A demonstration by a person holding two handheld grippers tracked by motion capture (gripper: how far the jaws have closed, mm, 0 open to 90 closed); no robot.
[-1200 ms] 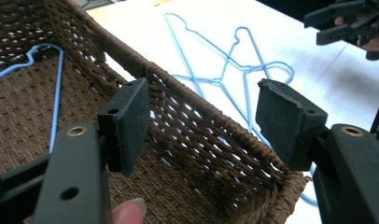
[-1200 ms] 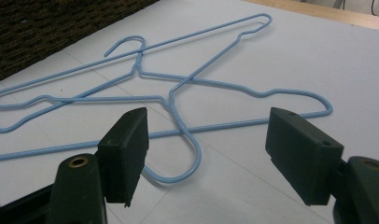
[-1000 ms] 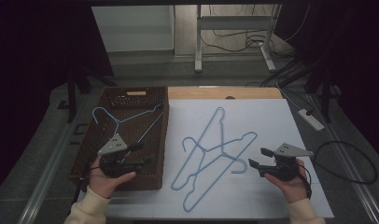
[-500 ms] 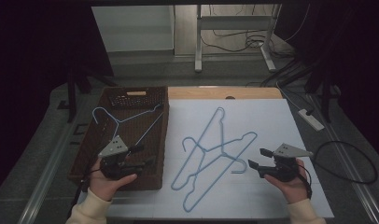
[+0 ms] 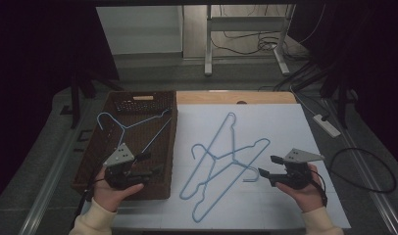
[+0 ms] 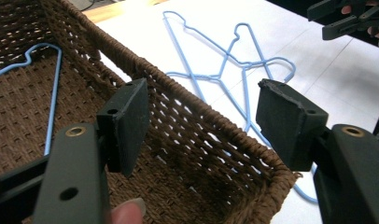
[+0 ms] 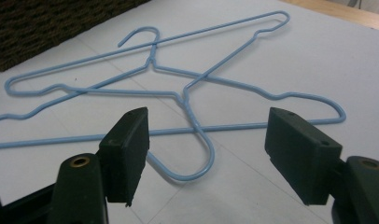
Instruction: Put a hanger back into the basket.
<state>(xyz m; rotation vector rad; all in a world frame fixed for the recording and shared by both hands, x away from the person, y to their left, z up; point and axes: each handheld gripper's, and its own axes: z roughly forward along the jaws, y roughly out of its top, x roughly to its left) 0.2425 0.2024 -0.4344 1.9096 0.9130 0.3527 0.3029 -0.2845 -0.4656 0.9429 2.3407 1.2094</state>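
Observation:
A brown wicker basket (image 5: 89, 161) stands at the left of the white table top, with one blue wire hanger (image 5: 138, 123) lying inside it. Two more blue hangers (image 5: 221, 157) lie crossed on the white sheet in the middle. My left gripper (image 5: 150, 164) is open over the basket's near right corner, holding nothing. In the left gripper view the gripper (image 6: 204, 100) frames the basket rim (image 6: 215, 121), with the crossed hangers (image 6: 243, 65) beyond. My right gripper (image 5: 269, 166) is open just right of a hanger hook. In the right gripper view the gripper (image 7: 206, 126) stands close to that hook (image 7: 208, 154).
A white power strip (image 5: 327, 125) and a looped black cable (image 5: 363, 166) lie off the table's right side. A bare wooden strip (image 5: 236, 97) runs along the far edge. Metal desk legs and cables stand beyond. The sheet (image 5: 290, 127) is bare right of the hangers.
My left gripper has drifted slightly toward the basket's near end. The right gripper and the hangers have hardly moved.

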